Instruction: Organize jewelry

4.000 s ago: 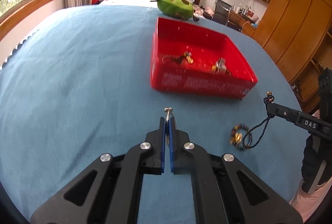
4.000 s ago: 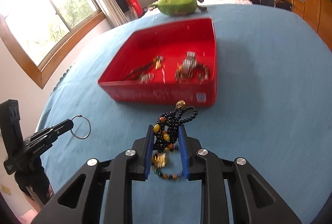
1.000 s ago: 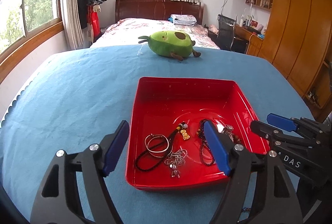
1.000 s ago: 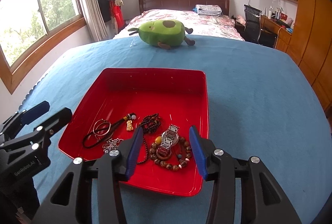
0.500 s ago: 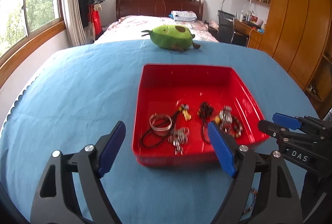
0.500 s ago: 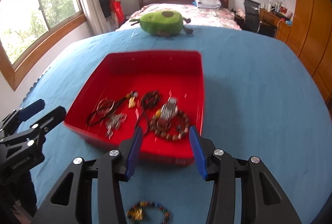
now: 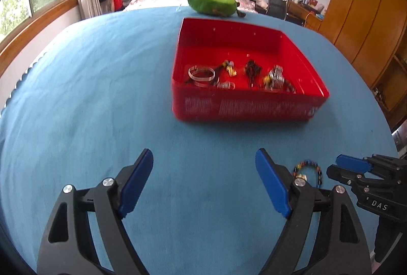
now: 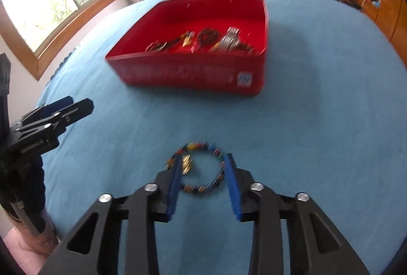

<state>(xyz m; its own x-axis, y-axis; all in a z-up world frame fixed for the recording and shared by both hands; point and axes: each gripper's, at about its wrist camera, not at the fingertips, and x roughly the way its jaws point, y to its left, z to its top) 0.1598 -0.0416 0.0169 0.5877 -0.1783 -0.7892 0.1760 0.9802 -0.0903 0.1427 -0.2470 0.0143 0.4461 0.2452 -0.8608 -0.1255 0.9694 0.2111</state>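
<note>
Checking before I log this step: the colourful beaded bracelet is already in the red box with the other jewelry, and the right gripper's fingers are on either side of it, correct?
Not quite. The colourful beaded bracelet lies on the blue cloth in front of the red box, not in it. The right wrist view shows this. The right gripper does have its fingers on either side of it.

A green avocado plush [image 7: 211, 4] lies beyond the blue tablecloth [image 7: 101, 97].
</note>
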